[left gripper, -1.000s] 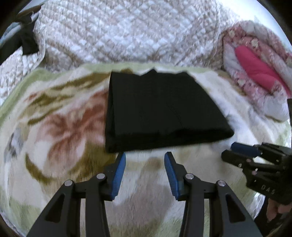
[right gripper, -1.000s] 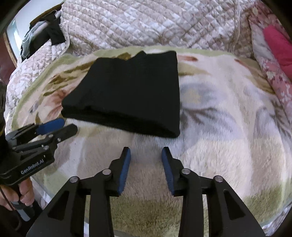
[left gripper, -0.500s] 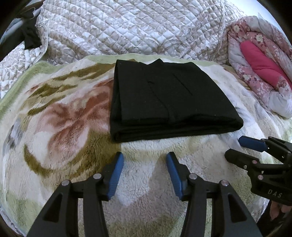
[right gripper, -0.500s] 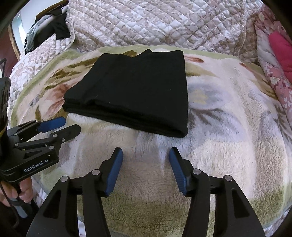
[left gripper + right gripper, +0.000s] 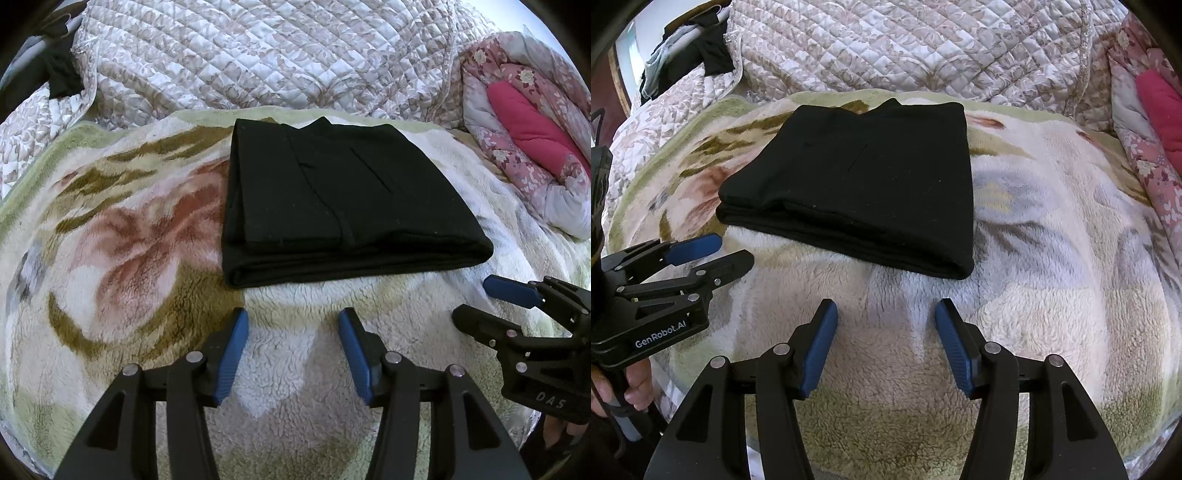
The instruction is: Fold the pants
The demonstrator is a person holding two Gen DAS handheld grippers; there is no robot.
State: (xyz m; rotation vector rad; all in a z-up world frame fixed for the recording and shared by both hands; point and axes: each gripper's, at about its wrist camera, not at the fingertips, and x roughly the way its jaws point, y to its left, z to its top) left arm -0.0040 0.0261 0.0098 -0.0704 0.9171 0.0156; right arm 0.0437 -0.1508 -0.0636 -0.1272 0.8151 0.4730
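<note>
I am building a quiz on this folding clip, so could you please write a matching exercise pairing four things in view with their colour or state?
Things:
1. pants
2. blanket
3. left tool
4. rolled quilt

Descriptions:
A. pink, floral, at the far right
B. black, folded into a flat stack
C. open, nothing between its pads
D. fleecy, flower-printed, lying under the pants

Pairs: 1-B, 2-D, 3-C, 4-A
</note>
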